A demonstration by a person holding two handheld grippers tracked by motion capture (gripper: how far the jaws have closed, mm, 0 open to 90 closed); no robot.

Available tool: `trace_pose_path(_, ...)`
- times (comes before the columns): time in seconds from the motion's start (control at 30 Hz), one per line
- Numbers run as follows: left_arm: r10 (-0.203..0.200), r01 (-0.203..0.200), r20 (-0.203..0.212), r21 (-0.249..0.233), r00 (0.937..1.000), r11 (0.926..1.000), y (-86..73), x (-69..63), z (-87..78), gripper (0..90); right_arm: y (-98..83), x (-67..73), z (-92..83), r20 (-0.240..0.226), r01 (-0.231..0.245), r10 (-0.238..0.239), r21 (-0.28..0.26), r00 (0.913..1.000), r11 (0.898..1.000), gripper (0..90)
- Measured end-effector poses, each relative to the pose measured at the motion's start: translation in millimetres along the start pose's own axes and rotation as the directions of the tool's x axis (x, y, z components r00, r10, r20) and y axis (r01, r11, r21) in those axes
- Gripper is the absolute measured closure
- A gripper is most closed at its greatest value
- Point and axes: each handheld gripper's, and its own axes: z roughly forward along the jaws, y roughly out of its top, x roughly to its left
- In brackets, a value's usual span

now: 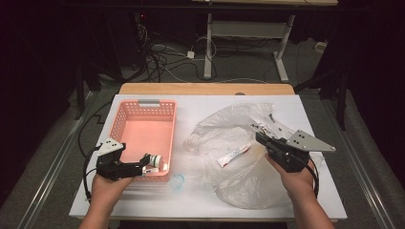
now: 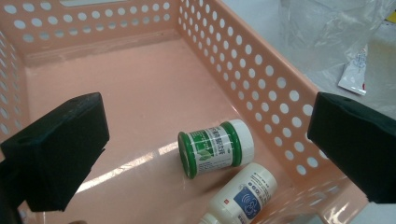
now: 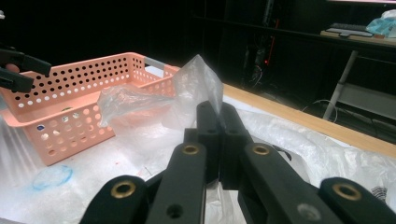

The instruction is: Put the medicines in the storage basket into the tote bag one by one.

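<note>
A pink perforated basket (image 1: 143,106) stands at the table's left. On its floor lie a green jar with a white lid (image 2: 215,147) and a white bottle with a blue label (image 2: 243,196), both on their sides near the front right corner. My left gripper (image 2: 208,109) hovers over them, open, nothing between its jaws; from above, the left gripper (image 1: 145,163) sits at that corner. My right gripper (image 3: 216,108) is shut on a fold of the clear plastic bag (image 3: 196,79), lifting it into a peak. The right gripper (image 1: 258,137) is over the bag (image 1: 239,181). A white tube (image 1: 234,155) lies in the bag.
The white tabletop (image 1: 200,205) carries a blue smudge (image 1: 177,181) in front of the basket. The crumpled bag covers the table's right half. Dark floor, cables and a desk frame (image 1: 208,47) lie beyond the wooden far edge (image 1: 205,88).
</note>
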Motion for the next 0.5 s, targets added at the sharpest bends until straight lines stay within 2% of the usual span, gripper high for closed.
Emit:
trace_pose_path(0.17, 0.001, -0.001, 0.004, 0.010, 1.0000, 1.0000, 1.7, -3.0, 3.9, 0.0, -0.5, -0.6, 0.3, -0.003, -0.003, 0.003, 0.000, 1.0000, 1.000, 90.0)
trace_pose_path(0.23, -0.007, 0.007, 0.009, 0.030, 0.9999, 0.9995, 4.8, -4.0, 6.9, 0.0, 0.2, -0.9, -0.1, -0.006, -0.005, 0.005, -0.001, 1.0000, 1.000, 90.0)
trace_pose_path(0.4, 0.008, -0.009, 0.011, 0.086, 0.9999, 0.9962, 15.9, -7.7, 6.4, 0.0, 1.8, -4.5, -4.5, 0.004, -0.008, 0.009, -0.015, 1.0000, 1.000, 90.0)
trace_pose_path(0.5, 0.018, -0.021, 0.022, 0.127, 0.9996, 0.9917, 24.2, -9.8, 9.8, 0.0, 2.6, -5.3, -6.0, 0.008, -0.011, 0.011, -0.018, 0.9999, 1.000, 90.0)
